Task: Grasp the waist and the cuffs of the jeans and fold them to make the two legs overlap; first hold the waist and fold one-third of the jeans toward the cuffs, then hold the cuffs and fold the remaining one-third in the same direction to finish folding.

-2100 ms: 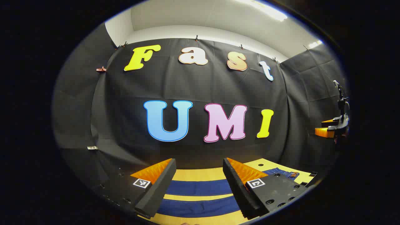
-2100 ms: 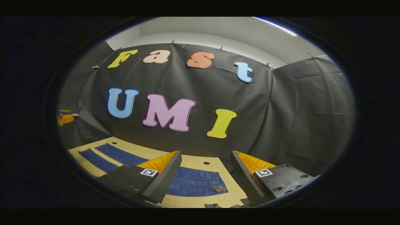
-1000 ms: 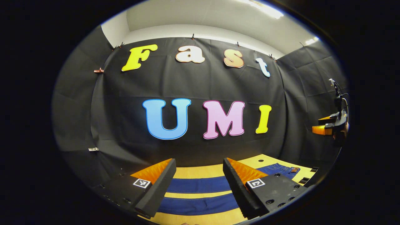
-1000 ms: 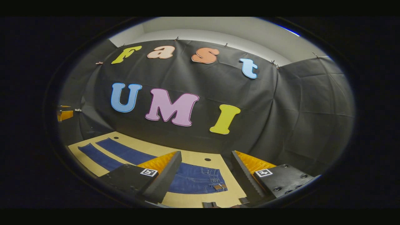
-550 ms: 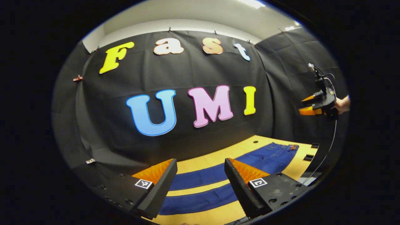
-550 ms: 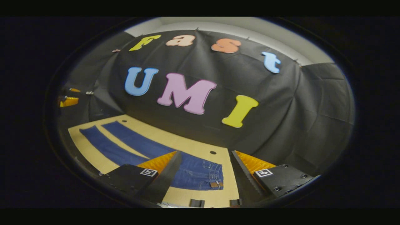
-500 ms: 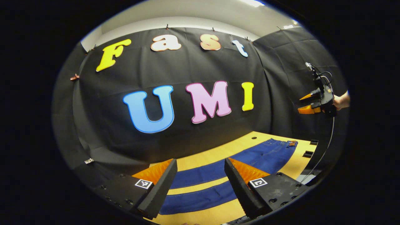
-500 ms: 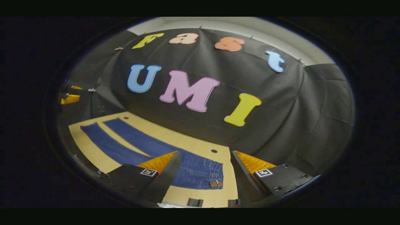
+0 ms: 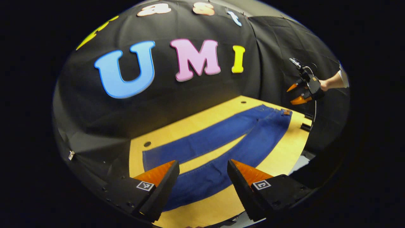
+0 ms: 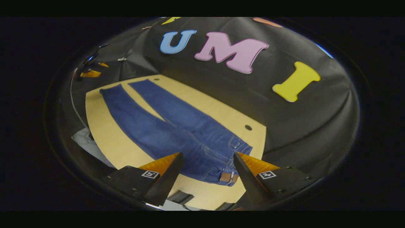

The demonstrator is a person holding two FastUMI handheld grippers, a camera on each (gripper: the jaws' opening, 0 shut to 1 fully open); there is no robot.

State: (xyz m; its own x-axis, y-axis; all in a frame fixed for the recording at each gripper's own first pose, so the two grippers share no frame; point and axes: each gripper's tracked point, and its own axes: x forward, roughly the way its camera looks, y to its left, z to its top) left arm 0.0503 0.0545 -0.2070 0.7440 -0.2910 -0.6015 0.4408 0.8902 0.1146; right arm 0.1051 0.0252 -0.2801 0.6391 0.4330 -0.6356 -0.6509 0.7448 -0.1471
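Blue jeans (image 9: 221, 142) lie flat on a yellow-tan table (image 9: 278, 158), legs spread apart in a narrow V. In the left gripper view my left gripper (image 9: 202, 171) hangs open above the cuff end of the nearer leg, nothing between its fingers. In the right gripper view the jeans (image 10: 171, 126) run away from me, the waist with its brown patch (image 10: 226, 177) closest. My right gripper (image 10: 207, 163) is open just above the waist, holding nothing. The right gripper (image 9: 295, 93), held by a hand (image 9: 326, 84), also shows far off in the left gripper view; the left gripper (image 10: 90, 71) shows small in the right gripper view.
The table (image 10: 104, 142) has small round holes (image 10: 248, 127) near its far edge. Black cloth walls close in behind and beside it. Dark clips (image 10: 182, 197) sit at the near table edge by the waist. A pale patch of floor (image 10: 84, 139) shows beyond the table's edge.
Both grippers have tilted down toward the table, bringing the whole jeans into view. The right one now hangs over the waist and the left over the cuffs. Both stay open.
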